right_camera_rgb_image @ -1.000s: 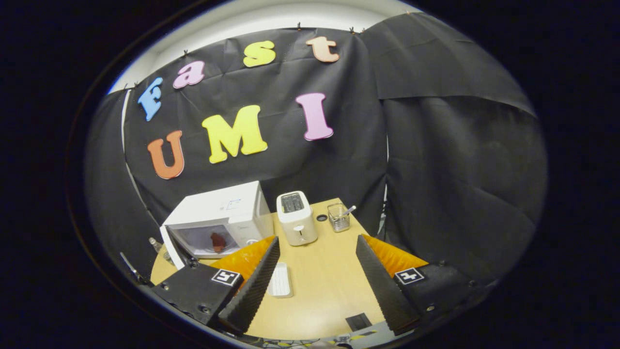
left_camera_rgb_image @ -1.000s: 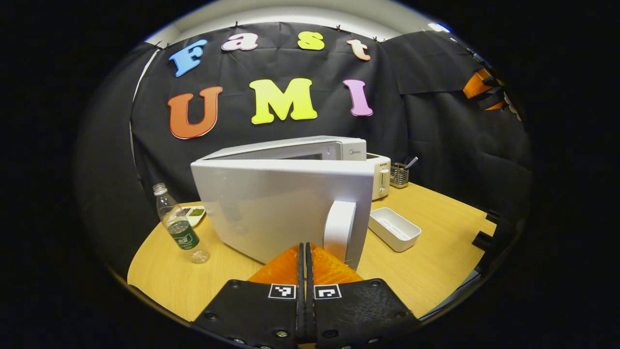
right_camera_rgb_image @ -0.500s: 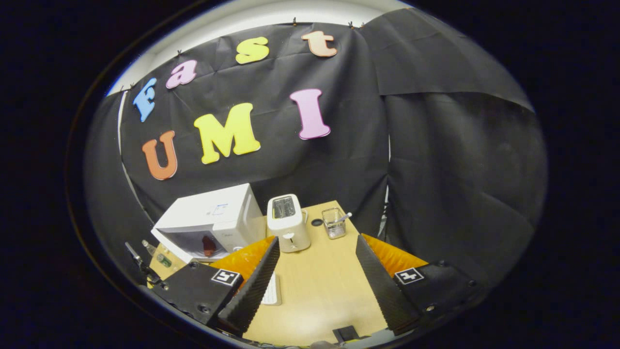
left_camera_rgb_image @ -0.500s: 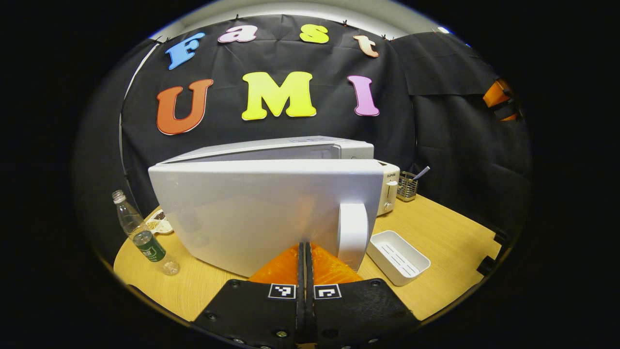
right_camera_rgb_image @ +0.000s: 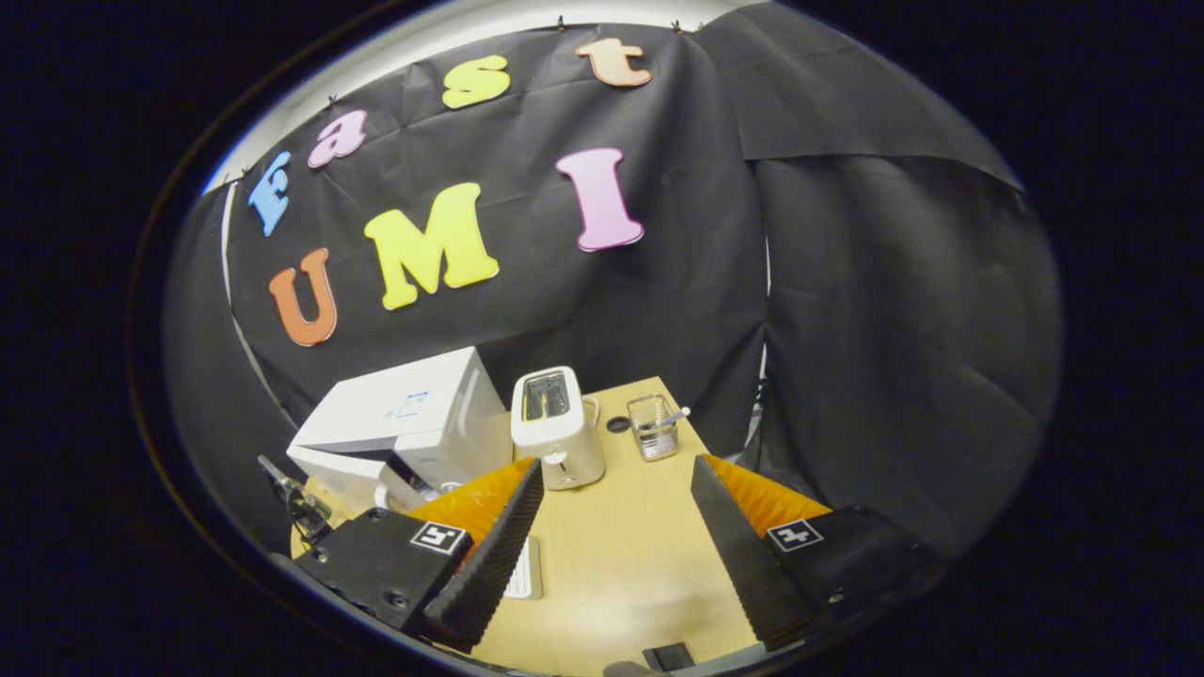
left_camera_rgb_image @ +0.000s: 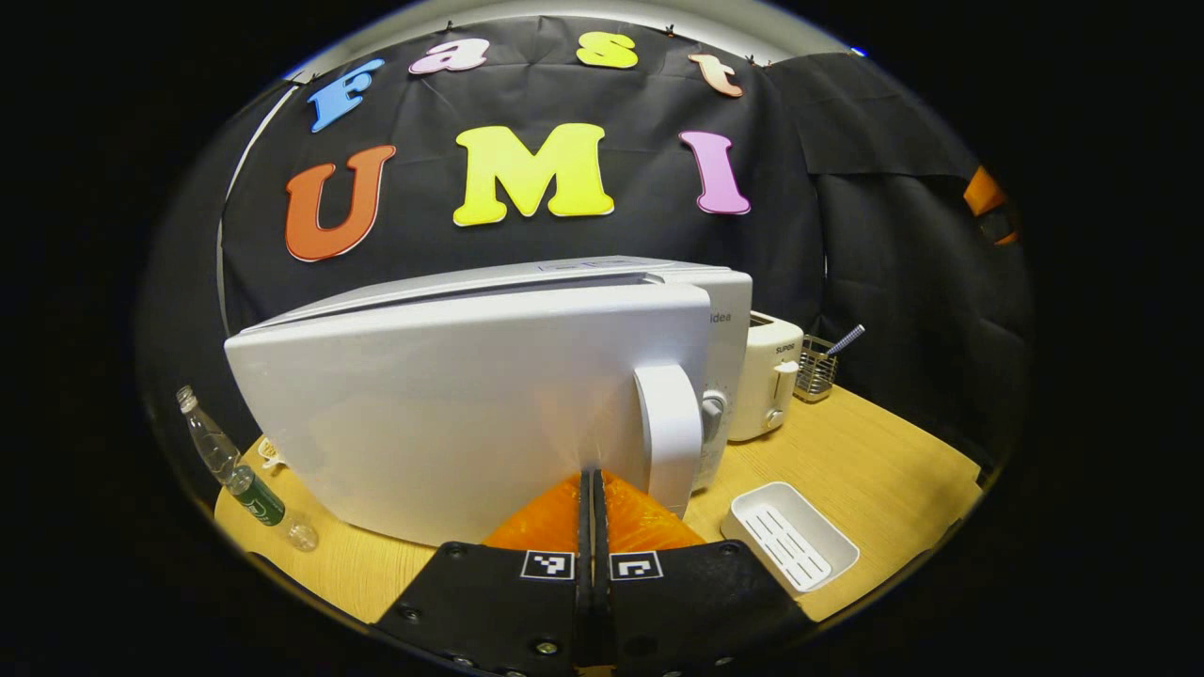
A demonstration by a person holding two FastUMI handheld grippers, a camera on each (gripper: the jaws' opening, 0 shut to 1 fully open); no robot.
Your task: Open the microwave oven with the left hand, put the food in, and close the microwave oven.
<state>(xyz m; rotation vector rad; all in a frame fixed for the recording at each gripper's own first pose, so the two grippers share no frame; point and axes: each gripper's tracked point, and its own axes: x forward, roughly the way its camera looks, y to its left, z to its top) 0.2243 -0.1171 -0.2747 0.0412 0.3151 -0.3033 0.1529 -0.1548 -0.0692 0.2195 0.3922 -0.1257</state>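
- Left claw (left_camera_rgb_image: 593, 489): fingers pressed together with nothing between them, tips against the outer face of the microwave door (left_camera_rgb_image: 470, 404), just left of the door handle (left_camera_rgb_image: 670, 434)
- Microwave oven (right_camera_rgb_image: 414, 423): white, stands toward the back left of the bench (right_camera_rgb_image: 621, 555); door nearly closed, a narrow gap visible along its top edge in the left gripper view
- Food: cannot tell where it is; the door hides the cavity
- Right claw (right_camera_rgb_image: 611, 545): fingers spread wide apart, holding nothing, high above the bench and looking down at its middle
- Toaster (right_camera_rgb_image: 557, 434): white, just right of the microwave oven, near the back edge
- Wire basket (right_camera_rgb_image: 651, 425): right of the toaster at the back edge, a utensil handle sticking out of it
- White tray (left_camera_rgb_image: 788, 536): ribbed bottom, lies on the bench in front of the toaster, toward the front edge; in the right gripper view partly hidden behind that claw's left finger
- Water bottle (left_camera_rgb_image: 235, 470): clear with green label, stands at the left edge of the bench beside the door's hinge side, leaning in the fisheye
- Small dish (left_camera_rgb_image: 271, 453): partly hidden behind the door at the left edge, contents too small to tell
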